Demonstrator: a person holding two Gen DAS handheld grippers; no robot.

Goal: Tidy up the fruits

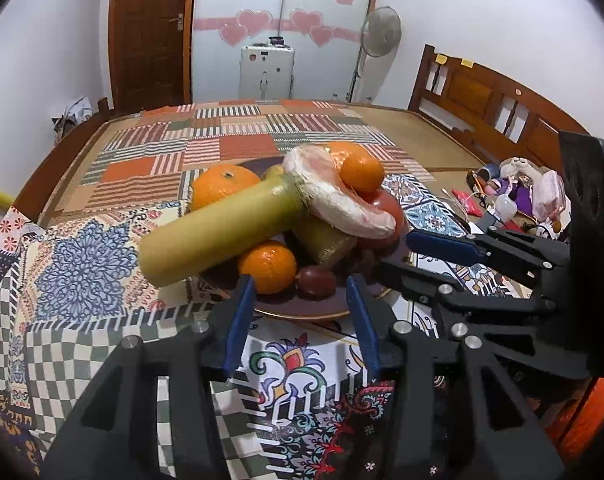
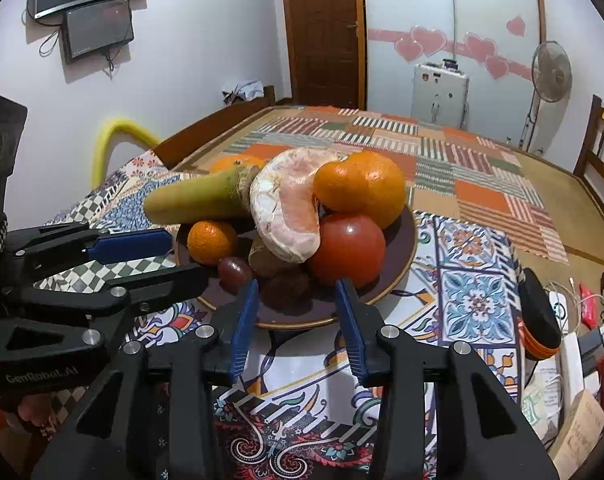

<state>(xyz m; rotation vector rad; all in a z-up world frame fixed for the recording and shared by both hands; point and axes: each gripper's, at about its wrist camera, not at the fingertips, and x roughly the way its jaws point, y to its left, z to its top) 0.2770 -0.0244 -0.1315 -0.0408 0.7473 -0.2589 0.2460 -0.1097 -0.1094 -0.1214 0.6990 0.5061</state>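
Presently, both grippers are hovering at the near rim of the dark plate (image 1: 333, 312), which is sitting on the patterned cloth (image 1: 82, 264). The left gripper (image 1: 302, 292) and right gripper (image 2: 298, 292) are each holding their blue fingers spread, gripping nothing. Oranges (image 2: 361, 188), a tomato (image 2: 347, 248), a peeled pomelo segment (image 2: 290, 216) and a long green fruit (image 1: 218, 228) are lying piled on the plate.
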